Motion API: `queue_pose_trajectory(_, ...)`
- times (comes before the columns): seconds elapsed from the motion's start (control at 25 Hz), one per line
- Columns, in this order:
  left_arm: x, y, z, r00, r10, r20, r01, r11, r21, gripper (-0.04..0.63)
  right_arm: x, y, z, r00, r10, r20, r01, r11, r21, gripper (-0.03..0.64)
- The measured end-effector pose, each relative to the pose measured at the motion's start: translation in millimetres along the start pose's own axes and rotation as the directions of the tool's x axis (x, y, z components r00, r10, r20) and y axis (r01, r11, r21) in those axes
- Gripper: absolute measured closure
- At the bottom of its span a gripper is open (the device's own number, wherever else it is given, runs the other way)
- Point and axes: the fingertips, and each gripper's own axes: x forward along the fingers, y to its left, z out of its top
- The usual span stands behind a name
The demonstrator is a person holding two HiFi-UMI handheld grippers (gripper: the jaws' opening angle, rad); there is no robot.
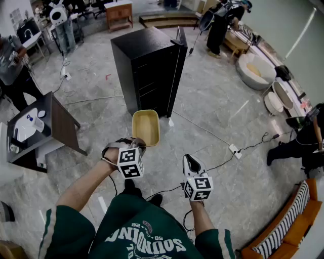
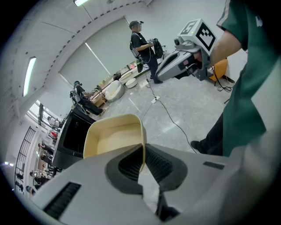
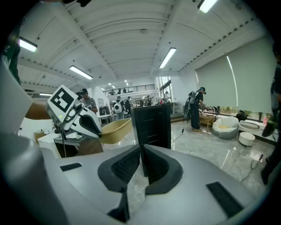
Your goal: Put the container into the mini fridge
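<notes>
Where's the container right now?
Head view, centre: the container is held by its rim in the left gripper, just in front of the black mini fridge.

Floor (image 1: pixel 217 101): grey marble-look tile, glossy, reflective throughout. Counter (image 1: pixel 63 124) w/ brown side panel taken as ref. point.

- Beyond counter, far end: wooden desk (image 1: pixel 119 12). Right of it, low wooden platform (image 1: pixel 167 20).
- Across the floor from counter, right side: white round tub (image 1: pixel 255 71), smaller one (image 1: pixel 273 103) just beside it.
- Far right of counter, near side: orange sofa (image 1: pixel 296 232) w/ striped cushion.
- Btwn counter and sofa: white power strip (image 1: pixel 234 149) on floor, black cable (image 1: pixel 253 145) trailing from it.

Ceiling (image 3: pixel 131 26): white, ribbed, curved. Strip lights (image 3: pixel 167 57) on. Roller blinds (image 3: pixel 228 79) mostly down over window wall, daylight strip below. Mezzanine rail (image 3: pixel 131 89) at back.
</notes>
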Motion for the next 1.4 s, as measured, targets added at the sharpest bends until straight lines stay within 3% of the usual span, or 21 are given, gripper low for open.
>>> queue_pose_trajectory(1.4,20.4,-2.4,8.8,0.998,-0.052,-0.034,0.05,0.998,-0.038,0.571,10.0,-6.3,-16.6,0.999,0.036,-0.039,-0.035,0.999,0.02,0.58)
